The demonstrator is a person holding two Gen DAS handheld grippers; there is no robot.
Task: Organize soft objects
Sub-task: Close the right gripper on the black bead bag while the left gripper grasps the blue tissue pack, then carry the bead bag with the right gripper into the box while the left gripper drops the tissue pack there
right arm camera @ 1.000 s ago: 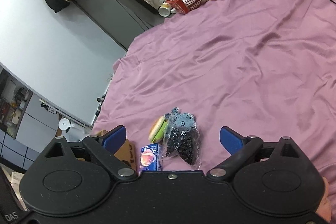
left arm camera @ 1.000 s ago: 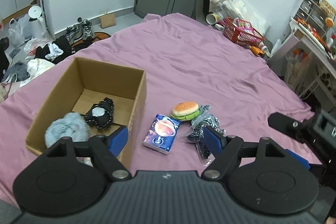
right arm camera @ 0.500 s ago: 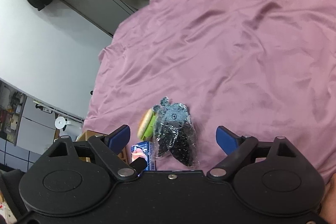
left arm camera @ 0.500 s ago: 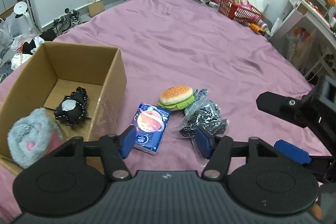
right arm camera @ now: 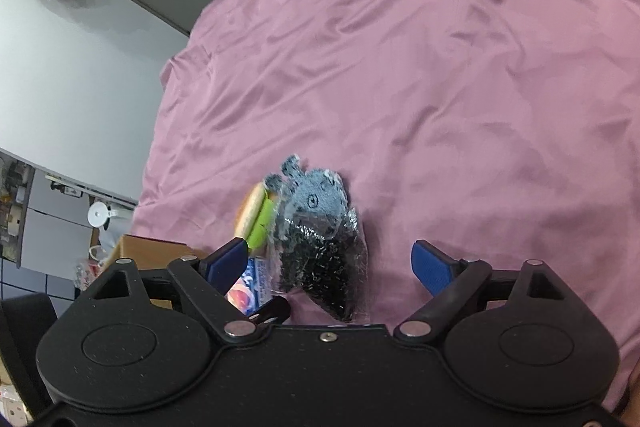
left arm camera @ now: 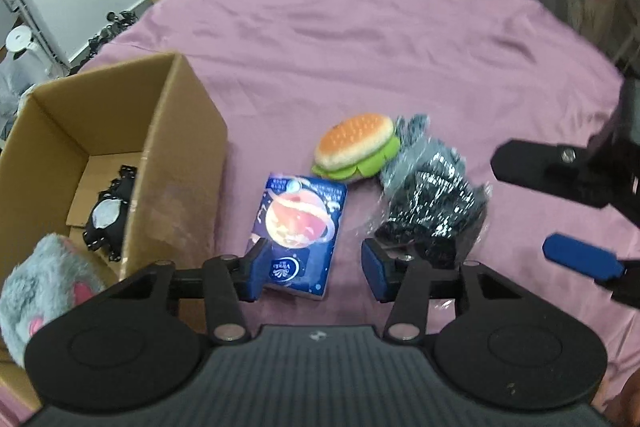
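Your right gripper (right arm camera: 326, 265) points down at the mauve bedsheet (right arm camera: 460, 67) with its blue-padded jaws spread wide and nothing pressed between them. Between the jaws, nearer the left one, lies the clear crinkled plastic bag holding a grey-blue and black knitted item (right arm camera: 320, 243). Just beyond the left fingertip, touching that bag, sits the squishy burger toy with a green layer (right arm camera: 254, 213). Below that fingertip you can see part of a blue tissue packet (right arm camera: 248, 287), and further left a corner of the brown cardboard box (right arm camera: 148, 247).

black tongs (left arm camera: 316, 273) (blue pads), silver screws
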